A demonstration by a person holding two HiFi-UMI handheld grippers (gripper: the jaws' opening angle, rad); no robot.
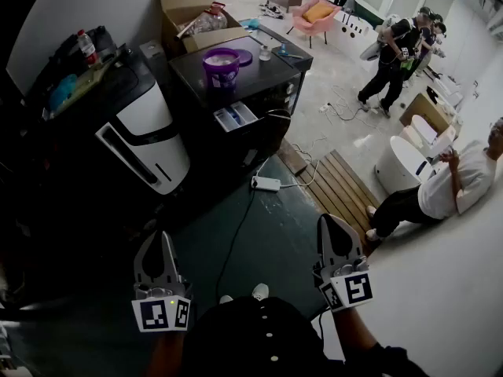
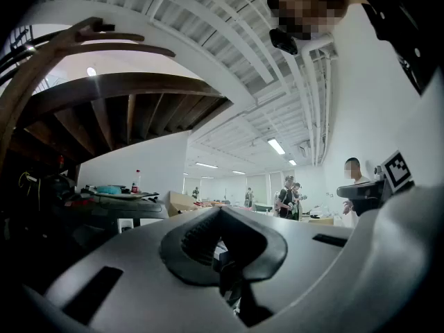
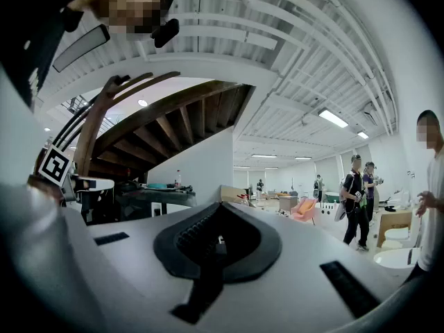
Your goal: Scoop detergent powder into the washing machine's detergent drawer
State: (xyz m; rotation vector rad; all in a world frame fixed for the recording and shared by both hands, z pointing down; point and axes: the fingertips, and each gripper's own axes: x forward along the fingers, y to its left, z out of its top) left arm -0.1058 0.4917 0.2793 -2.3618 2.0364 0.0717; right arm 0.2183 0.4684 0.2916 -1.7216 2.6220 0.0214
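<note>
Purple round tub [image 1: 222, 75] atop black boxy washer [image 1: 271, 81].

A black flat-topped washing machine [image 1: 263, 81] bears a purple round plastic tub [image 1: 221, 67]; a purple round lid [image 1: 244, 56] lies just right of that tub, on the same top.

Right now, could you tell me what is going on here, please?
A person holds the left tongs and the right tongs level in front, both shut and empty, standing back from the washing machine. Its detergent drawer is pulled out, and an open purple detergent tub sits on top with its lid beside it. No scooping has begun; other people stand off to the right.
</note>
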